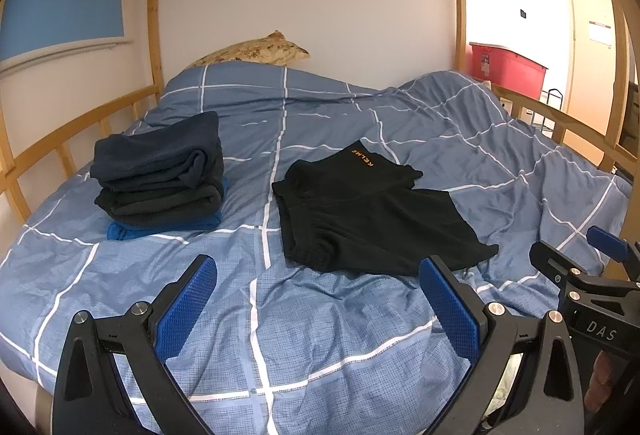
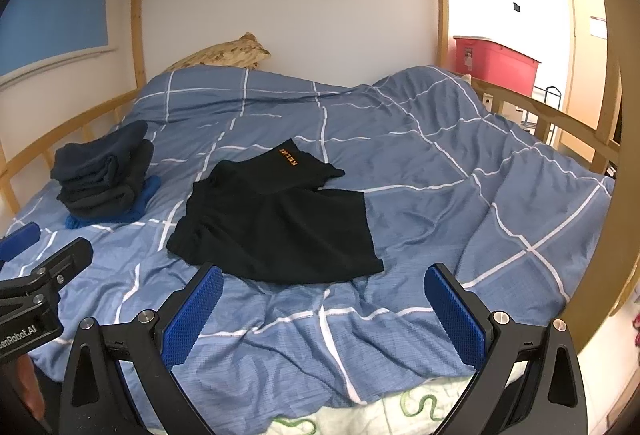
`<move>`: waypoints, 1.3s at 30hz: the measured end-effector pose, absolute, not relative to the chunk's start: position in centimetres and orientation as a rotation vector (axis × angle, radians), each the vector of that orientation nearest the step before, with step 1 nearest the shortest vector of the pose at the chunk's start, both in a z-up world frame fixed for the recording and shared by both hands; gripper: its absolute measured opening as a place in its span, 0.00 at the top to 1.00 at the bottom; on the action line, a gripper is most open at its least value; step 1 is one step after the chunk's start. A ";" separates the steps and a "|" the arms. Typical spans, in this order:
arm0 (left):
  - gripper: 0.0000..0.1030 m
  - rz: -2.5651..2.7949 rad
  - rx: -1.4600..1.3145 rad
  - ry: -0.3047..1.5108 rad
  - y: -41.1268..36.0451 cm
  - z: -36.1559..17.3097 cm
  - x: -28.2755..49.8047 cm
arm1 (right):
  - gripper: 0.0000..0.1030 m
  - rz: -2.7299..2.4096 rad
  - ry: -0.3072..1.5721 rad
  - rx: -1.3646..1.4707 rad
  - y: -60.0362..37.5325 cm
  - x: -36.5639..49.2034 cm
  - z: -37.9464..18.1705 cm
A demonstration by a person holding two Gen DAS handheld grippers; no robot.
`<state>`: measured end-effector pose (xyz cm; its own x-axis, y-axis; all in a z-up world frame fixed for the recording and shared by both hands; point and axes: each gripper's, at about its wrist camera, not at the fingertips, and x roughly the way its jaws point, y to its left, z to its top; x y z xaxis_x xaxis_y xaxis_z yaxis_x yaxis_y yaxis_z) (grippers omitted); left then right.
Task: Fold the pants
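The left gripper (image 1: pixel 318 277) hangs low over the near part of the bed, its two blue-padded fingers (image 1: pixel 186 305) spread wide with nothing between them but rumpled cover. The right gripper (image 2: pixel 324 285) is held just beside it at much the same height, its jaws equally wide and empty; each tool's black frame shows at the edge of the other's view.

Just past both sets of fingertips lie the black pants (image 1: pixel 376 213), resting on the blue duvet (image 1: pixel 320 335) with white grid lines. They sit roughly in the middle of the bed, already folded into a compact, flat shape, with a top layer turned over so that small orange lettering (image 2: pixel 289 157) shows at the far end. Neither gripper touches them.

To the left of the pants, apart from them, a stack of folded dark clothes (image 1: pixel 160 171) sits on the duvet, navy on top, charcoal beneath, and a brighter blue piece (image 1: pixel 120 231) poking out at the bottom.

Farther back, a tan patterned pillow (image 1: pixel 256 51) leans at the head of the bed against the white wall. The wooden bunk frame (image 1: pixel 458 15) rises around the mattress, with slats overhead. Beyond the right-hand rail stands a red storage bin (image 2: pixel 496 65).
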<state>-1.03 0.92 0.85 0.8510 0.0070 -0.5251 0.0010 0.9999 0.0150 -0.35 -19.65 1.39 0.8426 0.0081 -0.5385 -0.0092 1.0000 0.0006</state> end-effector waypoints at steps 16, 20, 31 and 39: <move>0.00 0.001 0.018 0.553 1.2 1.0 -0.9 | 0.01 0.009 0.569 0.002 -19.6 -0.3 1.1; 0.00 0.000 0.016 0.552 1.3 1.0 -0.9 | 0.01 0.007 0.567 0.003 -19.5 -0.4 1.1; 0.00 0.000 0.017 0.549 1.3 1.2 -0.9 | 0.01 0.007 0.568 0.006 -19.5 -0.5 1.1; 0.00 -0.001 0.018 0.550 1.3 1.1 -0.9 | 0.01 0.007 0.567 0.005 -19.5 -0.4 1.2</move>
